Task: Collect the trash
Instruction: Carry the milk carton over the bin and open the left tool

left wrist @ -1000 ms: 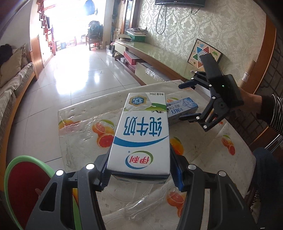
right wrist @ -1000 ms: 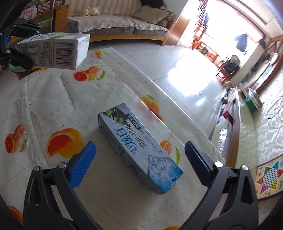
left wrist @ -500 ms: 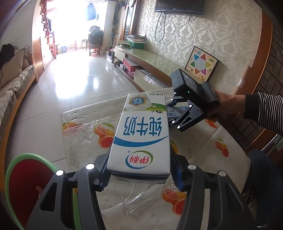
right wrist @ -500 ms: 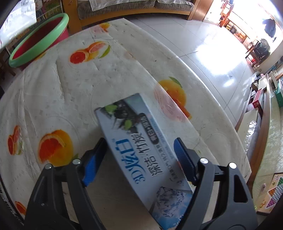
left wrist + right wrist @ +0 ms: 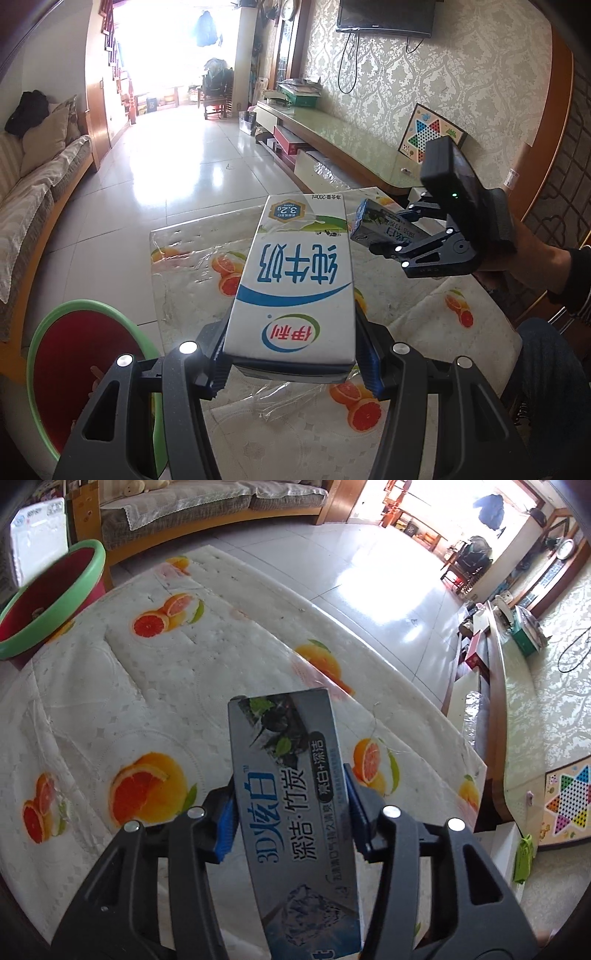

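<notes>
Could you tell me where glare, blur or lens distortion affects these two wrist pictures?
Left wrist view: the far doorway is blown out white and glares off the floor tiles; the milk carton is sharp; fisheye bends the sofa at the frame edge. Right wrist view: sun glare on the floor; the toothpaste box print reads clearly; the table edge curves.

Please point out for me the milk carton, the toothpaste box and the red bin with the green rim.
milk carton (image 5: 291, 295): left wrist view, on its white top face.
toothpaste box (image 5: 295, 794): right wrist view, on its printed top face.
red bin (image 5: 55, 602): right wrist view, on its green rim.
</notes>
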A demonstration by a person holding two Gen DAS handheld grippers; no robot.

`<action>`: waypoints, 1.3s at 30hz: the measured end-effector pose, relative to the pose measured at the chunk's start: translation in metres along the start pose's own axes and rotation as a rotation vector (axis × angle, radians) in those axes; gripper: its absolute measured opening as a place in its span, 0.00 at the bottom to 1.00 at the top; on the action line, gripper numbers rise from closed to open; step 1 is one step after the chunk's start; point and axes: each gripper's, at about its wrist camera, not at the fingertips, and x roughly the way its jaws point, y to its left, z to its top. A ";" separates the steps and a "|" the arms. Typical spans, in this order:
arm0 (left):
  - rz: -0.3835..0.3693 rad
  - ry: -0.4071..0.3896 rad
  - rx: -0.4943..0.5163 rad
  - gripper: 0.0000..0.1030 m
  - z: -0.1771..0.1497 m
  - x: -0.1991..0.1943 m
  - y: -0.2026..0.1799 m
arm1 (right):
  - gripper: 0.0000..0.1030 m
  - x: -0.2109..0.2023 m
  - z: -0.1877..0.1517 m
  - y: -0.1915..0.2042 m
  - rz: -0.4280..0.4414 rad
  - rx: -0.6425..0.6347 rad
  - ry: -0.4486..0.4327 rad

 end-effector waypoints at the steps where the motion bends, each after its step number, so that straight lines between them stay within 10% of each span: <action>1: 0.010 -0.004 -0.005 0.51 0.000 -0.005 -0.001 | 0.47 -0.014 0.000 0.005 -0.017 0.021 -0.018; 16: 0.211 -0.029 -0.186 0.51 -0.035 -0.078 0.036 | 0.47 -0.165 0.002 0.073 0.009 0.243 -0.249; 39: 0.410 0.090 -0.327 0.52 -0.073 -0.067 0.175 | 0.47 -0.152 0.052 0.171 0.152 0.222 -0.275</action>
